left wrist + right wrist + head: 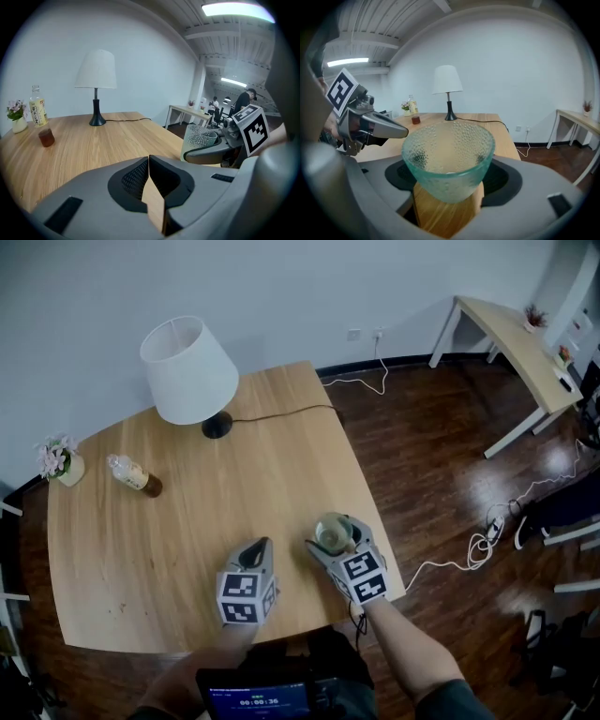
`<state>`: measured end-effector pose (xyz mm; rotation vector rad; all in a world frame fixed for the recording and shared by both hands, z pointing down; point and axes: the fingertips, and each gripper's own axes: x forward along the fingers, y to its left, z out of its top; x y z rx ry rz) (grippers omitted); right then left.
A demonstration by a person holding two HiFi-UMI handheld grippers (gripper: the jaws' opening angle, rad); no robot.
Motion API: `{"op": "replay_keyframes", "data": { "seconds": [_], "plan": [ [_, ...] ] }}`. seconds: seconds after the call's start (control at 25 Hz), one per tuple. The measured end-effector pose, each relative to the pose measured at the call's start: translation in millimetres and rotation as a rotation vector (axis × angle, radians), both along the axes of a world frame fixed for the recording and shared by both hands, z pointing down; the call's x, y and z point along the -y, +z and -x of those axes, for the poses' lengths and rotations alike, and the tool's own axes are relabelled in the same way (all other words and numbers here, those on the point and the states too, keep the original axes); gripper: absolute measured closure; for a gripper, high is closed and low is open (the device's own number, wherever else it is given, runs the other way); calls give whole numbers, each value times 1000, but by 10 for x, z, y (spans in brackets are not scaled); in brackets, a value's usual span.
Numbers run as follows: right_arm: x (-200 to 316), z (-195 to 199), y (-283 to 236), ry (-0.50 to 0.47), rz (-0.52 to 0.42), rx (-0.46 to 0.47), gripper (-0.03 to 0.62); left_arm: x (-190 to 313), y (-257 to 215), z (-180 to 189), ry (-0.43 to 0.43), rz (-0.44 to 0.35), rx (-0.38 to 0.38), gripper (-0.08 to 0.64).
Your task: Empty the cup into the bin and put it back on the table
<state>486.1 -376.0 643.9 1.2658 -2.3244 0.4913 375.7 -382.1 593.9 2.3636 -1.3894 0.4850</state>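
A clear, dimpled glass cup [333, 533] sits between the jaws of my right gripper [330, 540], just above the near right corner of the wooden table [187, 549]. In the right gripper view the cup [448, 154] stands upright, and both pads of that gripper [448, 180] press on its sides. I see nothing inside it. My left gripper [262, 546] hovers just left of the cup, shut with nothing in it. In the left gripper view its pads [140, 180] meet, and the cup [200, 139] shows to the right. No bin is in view.
A white-shaded lamp [190, 371] stands at the table's far side, its cord running right. A bottle [133, 474] lies at the left, beside a small flower pot [61, 462]. Off to the right are dark floor, cables [478, 545] and another table [516, 343].
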Motion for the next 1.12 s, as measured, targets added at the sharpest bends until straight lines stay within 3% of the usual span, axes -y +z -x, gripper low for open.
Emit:
{"op": "replay_keyframes", "data": {
  "seconds": [0.4, 1.12],
  "plan": [
    [257, 44, 225, -53, -9, -13, 206, 210, 406, -94, -59, 69, 32, 558],
    [936, 99, 249, -87, -64, -13, 206, 768, 626, -76, -156, 93, 22, 558]
  ]
}}
